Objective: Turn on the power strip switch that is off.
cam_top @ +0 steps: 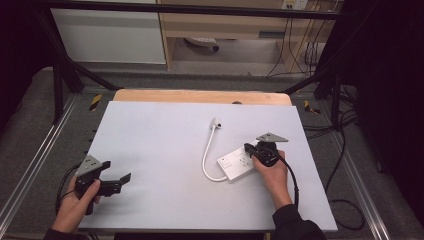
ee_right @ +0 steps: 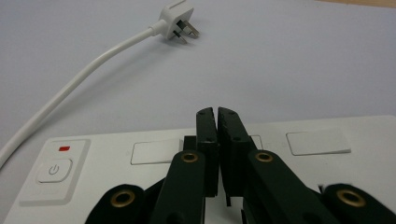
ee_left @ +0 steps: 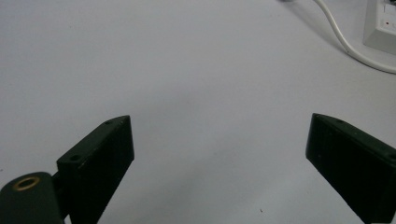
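Lying right of centre on the pale table: white power strip, near side of the midline. Cord leaving its left end, looping toward the near side, then curving away to the plug, which rests farther back with prongs bare on the surface.

Right gripper held by the right hand, poised over the right end of the strip; grey three-cornered plate on top. In the right gripper view, right gripper with jaws pressed together, nothing between them, tips above the strip's top face. Power button with a red mark above it toward the left end; covered sockets beside the jaws. Cannot tell whether the tips touch the strip.

Left gripper held in the left hand at the near left corner, well apart from the strip, pointing right. In the left gripper view, left gripper with jaws spread wide over bare table, empty; cord and a corner of the strip far right.
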`<state>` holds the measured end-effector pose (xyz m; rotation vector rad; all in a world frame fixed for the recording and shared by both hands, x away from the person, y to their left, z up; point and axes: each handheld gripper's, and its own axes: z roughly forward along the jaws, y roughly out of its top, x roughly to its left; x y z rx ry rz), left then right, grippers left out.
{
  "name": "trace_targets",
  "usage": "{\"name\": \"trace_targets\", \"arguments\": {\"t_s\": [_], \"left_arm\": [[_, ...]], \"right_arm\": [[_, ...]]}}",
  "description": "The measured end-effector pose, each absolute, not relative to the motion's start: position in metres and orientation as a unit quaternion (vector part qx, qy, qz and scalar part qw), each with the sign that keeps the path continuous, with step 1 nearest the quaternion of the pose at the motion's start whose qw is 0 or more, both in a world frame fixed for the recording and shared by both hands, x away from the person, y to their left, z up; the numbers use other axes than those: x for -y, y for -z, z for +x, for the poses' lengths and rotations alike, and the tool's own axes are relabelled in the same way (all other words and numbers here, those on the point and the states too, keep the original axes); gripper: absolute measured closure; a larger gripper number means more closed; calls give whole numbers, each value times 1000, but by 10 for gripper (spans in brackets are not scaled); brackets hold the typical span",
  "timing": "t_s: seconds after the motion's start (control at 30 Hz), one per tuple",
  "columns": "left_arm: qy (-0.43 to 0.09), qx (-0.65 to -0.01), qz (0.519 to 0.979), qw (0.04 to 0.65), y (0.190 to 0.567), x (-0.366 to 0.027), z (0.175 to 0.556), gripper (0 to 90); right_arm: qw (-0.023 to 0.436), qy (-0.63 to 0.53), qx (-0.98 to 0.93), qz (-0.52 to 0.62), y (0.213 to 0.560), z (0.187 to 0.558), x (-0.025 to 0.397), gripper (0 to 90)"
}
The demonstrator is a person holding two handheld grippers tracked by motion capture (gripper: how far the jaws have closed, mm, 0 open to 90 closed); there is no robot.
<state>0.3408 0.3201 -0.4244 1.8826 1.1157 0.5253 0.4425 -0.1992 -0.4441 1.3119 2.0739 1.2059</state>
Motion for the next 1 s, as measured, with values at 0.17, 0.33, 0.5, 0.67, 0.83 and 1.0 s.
{"name": "trace_targets", "arguments": {"t_s": [0.17,0.33,0.5,0.67,0.83,1.0], "left_arm": [[-211,-446,755,431,424,-320,341,77],[-211,-447,755,431,424,-320,341,77],[-211,-447,755,430,424,-320,341,77],[-211,-446,756,429,424,-320,341,78],[-211,-447,756,430,424,-320,341,77],[-212,-447,756,430,424,-319,341,77]], "right_arm": [[201,-435,-741,471,445,442,200,888],[200,-436,-741,471,445,442,200,893],[201,-435,-741,471,445,442,199,896],[204,-434,-741,470,445,442,199,899],[204,-433,-743,468,445,442,199,900],[206,-431,-744,467,445,442,199,900]]}}
